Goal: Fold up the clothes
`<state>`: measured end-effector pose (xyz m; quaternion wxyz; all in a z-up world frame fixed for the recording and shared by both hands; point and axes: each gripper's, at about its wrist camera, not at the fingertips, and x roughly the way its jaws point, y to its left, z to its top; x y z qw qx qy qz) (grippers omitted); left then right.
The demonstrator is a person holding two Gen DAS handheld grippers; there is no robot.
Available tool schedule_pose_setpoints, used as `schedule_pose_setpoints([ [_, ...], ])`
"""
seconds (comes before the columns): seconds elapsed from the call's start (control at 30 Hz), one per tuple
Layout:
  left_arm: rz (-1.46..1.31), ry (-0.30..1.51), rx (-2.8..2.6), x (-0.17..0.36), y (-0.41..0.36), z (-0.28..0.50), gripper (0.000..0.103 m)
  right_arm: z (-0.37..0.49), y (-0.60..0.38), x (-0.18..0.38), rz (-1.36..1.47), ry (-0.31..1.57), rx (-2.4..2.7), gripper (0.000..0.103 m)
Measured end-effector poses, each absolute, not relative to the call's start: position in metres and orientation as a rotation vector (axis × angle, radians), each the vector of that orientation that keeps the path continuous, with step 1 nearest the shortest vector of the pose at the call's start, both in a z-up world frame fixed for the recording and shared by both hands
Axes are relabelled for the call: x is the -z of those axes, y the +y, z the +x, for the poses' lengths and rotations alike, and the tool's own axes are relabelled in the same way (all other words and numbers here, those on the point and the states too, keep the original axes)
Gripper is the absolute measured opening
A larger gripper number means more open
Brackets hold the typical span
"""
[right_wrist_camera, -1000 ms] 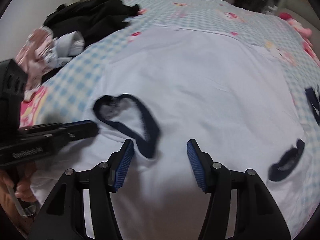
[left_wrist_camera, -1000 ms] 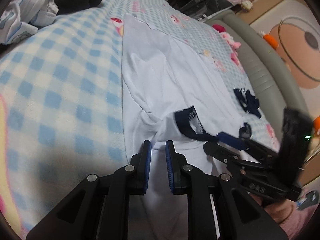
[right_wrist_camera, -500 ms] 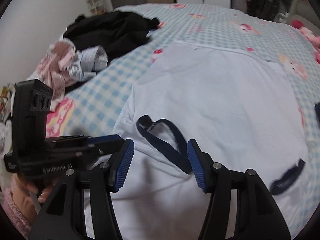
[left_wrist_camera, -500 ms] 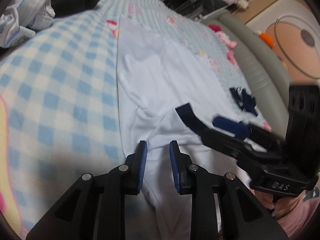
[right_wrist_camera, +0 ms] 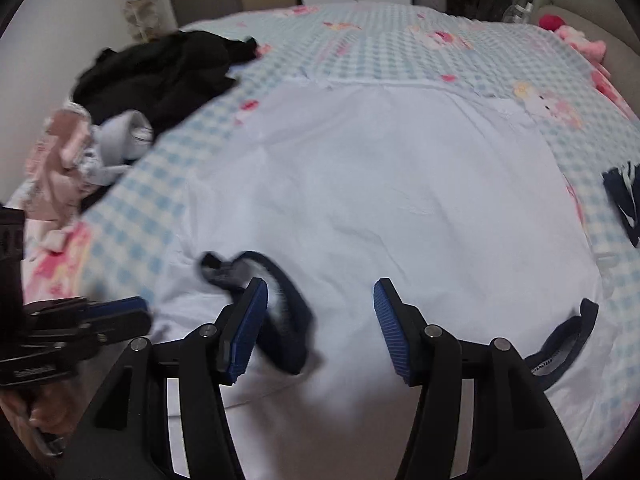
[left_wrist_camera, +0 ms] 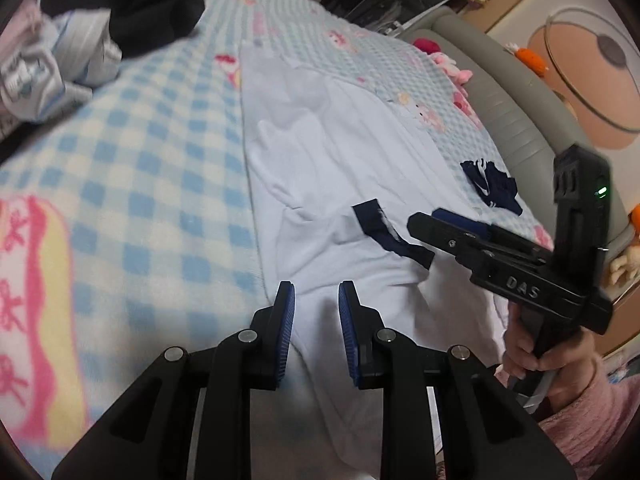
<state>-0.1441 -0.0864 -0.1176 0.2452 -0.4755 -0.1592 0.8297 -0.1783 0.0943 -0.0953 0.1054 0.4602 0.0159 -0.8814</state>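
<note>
Between the blue pads of the left gripper [left_wrist_camera: 316, 312] a narrow gap shows with white cloth behind it; whether the pads pinch that cloth cannot be told. The right gripper [right_wrist_camera: 320, 316] stands wide open and holds nothing, poised just above the navy collar [right_wrist_camera: 280, 304] of the white T-shirt [right_wrist_camera: 400, 184]. That shirt lies spread on the checked bed cover [right_wrist_camera: 400, 52], its collar end nearest the grippers and rumpled, one navy sleeve cuff [right_wrist_camera: 568, 340] to the collar's right. Beyond the shirt, well to the collar's left, sits a heap of dark and pale clothes [right_wrist_camera: 160, 76]. Judged from this, a clean fold wants both grippers taking the shoulder line either side of the collar, evenly, with the wrinkles drawn flat.
</note>
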Motion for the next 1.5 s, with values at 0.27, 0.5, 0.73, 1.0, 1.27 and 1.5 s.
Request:
schedule_pose_setpoints([
  [0.27,-1.411,-0.2,-2.274,0.125,-0.062,-0.122,0.028,-0.189,0.056,0.115,1.431,0.173,2.497,0.057],
  [0.5,-1.488,-0.176,-2.234,0.129,-0.079,-0.105,0.031,-0.204,0.073,0.13,1.481,0.121,2.512,0.059],
  [0.73,-1.31,-0.336,-2.269,0.104,-0.1,-0.089,0.031,-0.173,0.079,0.115,1.437,0.065,2.524,0.059],
  [1.0,-1.478,-0.194,-2.276,0.126,-0.086,-0.088,0.033,-0.146,0.084,0.126,1.478,0.095,2.516,0.059],
  [1.27,-1.327,-0.235,-2.367,0.106,-0.086,-0.083,0.031,-0.135,0.093,0.101,1.422,0.036,2.563,0.059],
  [1.5,-1.45,-0.238,-2.302,0.124,-0.088,-0.092,0.032,-0.136,0.083,0.122,1.551,0.188,2.575,0.059],
])
